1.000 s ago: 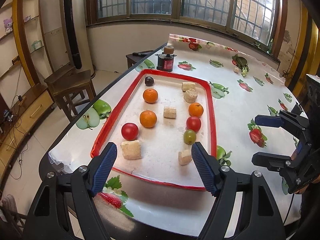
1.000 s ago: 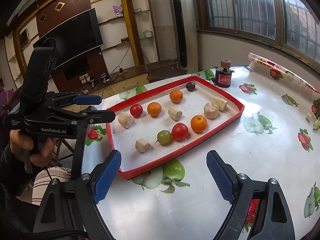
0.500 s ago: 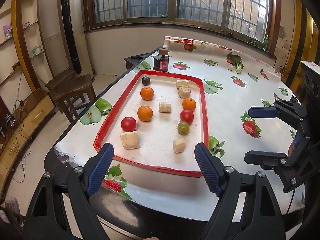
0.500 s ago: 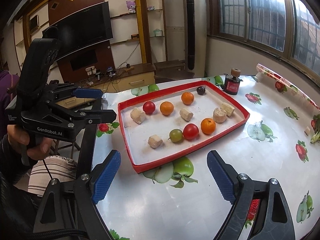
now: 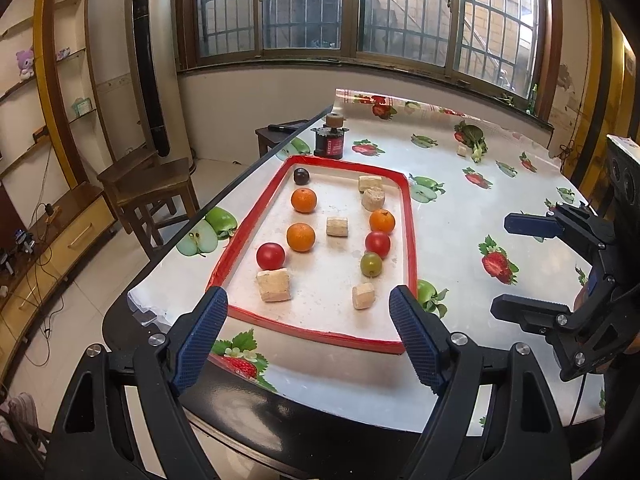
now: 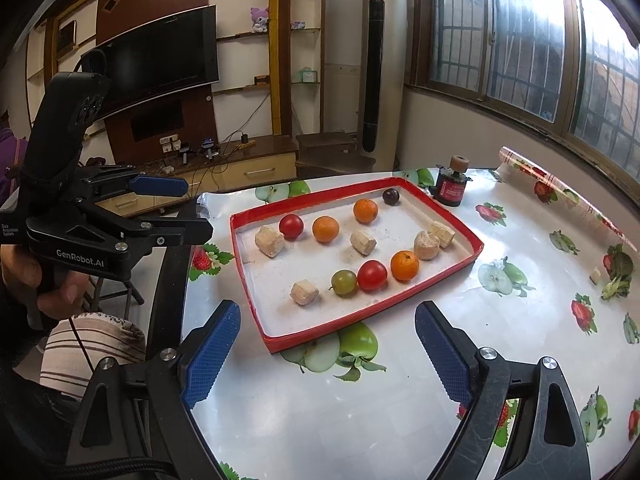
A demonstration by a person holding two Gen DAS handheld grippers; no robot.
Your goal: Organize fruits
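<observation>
My left gripper gapes empty; my right gripper is opening, empty, before the fruit tray.

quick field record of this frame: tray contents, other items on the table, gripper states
tray: red-rimmed tray on fruit-print tablecloth
oranges: three, e.g.
red tomatoes: two, e.g.
green tomato: one
dark plum: one, far left corner
beige chunks: five, e.g.
outside tray: dark jar beyond far edge
left gripper: open, nothing between its jaws
right gripper: jaws opening, nothing between them, short of the tray
</observation>
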